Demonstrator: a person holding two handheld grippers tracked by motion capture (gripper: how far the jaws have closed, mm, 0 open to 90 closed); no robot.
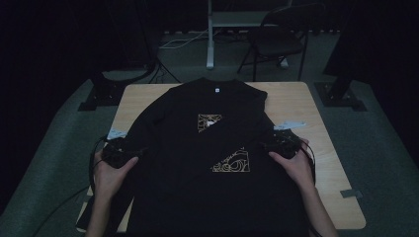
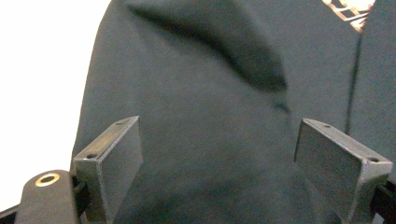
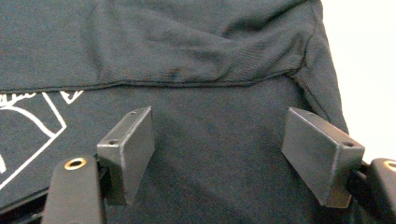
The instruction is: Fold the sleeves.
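A black T-shirt [image 1: 197, 163] with a gold print [image 1: 232, 162] lies flat on the wooden table [image 1: 296, 101], collar at the far side. A sleeve is folded diagonally across the chest and covers part of the print. My left gripper [image 1: 129, 154] rests at the shirt's left edge, pointing inward. In the left gripper view its jaws stand open [image 2: 219, 158] over smooth dark cloth [image 2: 196, 93], with nothing pinched. My right gripper [image 1: 267, 145] sits at the shirt's right edge. Its jaws are open [image 3: 219, 154] above the fabric [image 3: 187, 46], near a folded hem and the print [image 3: 32, 116].
Bits of pale tape lie on the table at the right [image 1: 291, 124], the left [image 1: 114, 133] and the near right corner [image 1: 352, 193]. A folding chair [image 1: 276, 39] and a white desk leg [image 1: 210, 34] stand behind the table. Dark stands flank it.
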